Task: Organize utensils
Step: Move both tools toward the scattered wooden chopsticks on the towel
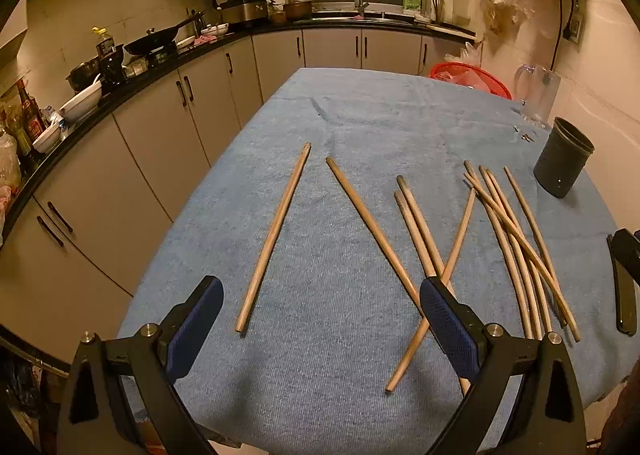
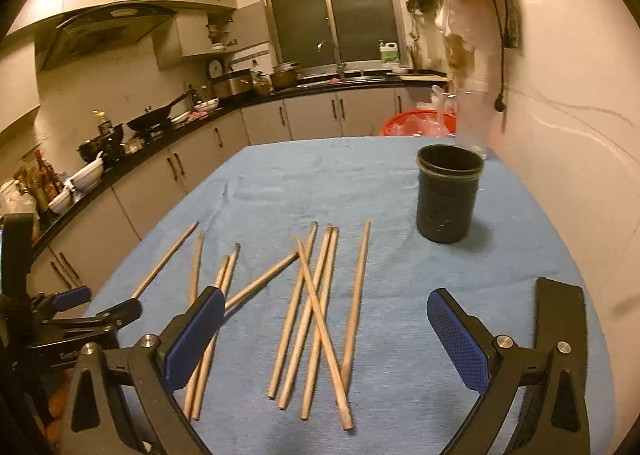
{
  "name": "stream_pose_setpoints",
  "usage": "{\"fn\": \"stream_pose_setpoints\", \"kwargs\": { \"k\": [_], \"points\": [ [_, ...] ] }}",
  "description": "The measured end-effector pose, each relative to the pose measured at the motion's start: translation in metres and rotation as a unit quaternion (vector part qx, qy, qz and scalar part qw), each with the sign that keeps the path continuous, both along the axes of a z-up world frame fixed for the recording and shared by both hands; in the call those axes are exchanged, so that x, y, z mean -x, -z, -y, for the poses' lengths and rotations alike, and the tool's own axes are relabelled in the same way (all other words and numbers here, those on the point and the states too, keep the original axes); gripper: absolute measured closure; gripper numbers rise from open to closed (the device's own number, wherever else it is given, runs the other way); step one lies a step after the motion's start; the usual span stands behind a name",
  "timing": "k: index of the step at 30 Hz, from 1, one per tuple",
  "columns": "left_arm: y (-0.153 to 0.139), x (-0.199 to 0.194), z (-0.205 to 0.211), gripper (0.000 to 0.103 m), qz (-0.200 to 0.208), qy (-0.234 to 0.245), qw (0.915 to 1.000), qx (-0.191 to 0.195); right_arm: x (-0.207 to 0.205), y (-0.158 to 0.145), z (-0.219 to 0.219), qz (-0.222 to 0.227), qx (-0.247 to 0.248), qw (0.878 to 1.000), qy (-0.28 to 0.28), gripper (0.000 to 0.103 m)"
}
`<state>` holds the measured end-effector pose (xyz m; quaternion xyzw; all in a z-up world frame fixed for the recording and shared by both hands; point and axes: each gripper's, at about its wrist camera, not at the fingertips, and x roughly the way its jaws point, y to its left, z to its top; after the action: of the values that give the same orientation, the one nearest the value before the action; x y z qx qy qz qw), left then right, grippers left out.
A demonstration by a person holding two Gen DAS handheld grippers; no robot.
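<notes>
Several wooden chopsticks (image 1: 276,235) lie scattered on a blue cloth-covered table (image 1: 360,115). A crossed pile (image 2: 316,319) lies in the middle of the right wrist view. A dark cylindrical holder (image 2: 447,195) stands upright and empty-looking at the far right; it also shows in the left wrist view (image 1: 563,159). My left gripper (image 1: 320,319) is open and empty above the near chopsticks. My right gripper (image 2: 326,335) is open and empty above the pile. The left gripper also shows at the left edge of the right wrist view (image 2: 80,307).
A red basket (image 1: 472,79) and a clear jug (image 1: 538,91) stand at the table's far right by the wall. A kitchen counter (image 1: 120,75) with a wok, bowls and bottles runs along the left. A black flat tool (image 2: 560,319) lies on the table at right.
</notes>
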<state>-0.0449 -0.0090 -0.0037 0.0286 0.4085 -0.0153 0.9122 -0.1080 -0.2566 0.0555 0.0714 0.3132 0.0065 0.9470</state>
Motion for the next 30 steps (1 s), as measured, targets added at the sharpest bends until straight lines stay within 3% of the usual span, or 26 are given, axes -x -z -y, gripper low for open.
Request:
{"fn": "stream_pose_setpoints", "kwargs": {
  "k": [4,30],
  "points": [
    [-0.0015,0.0032,0.0003,0.004,0.005,0.006,0.9999,0.012,0.0001,0.0053,0.0035,-0.006,0.004,1.000,0.013,0.001],
    [0.0040,0.0034,0.0077,0.005,-0.006,0.008,0.9999,-0.003,0.0041,0.0080,-0.0017,-0.012,0.004,1.000,-0.001,0.002]
  ]
}}
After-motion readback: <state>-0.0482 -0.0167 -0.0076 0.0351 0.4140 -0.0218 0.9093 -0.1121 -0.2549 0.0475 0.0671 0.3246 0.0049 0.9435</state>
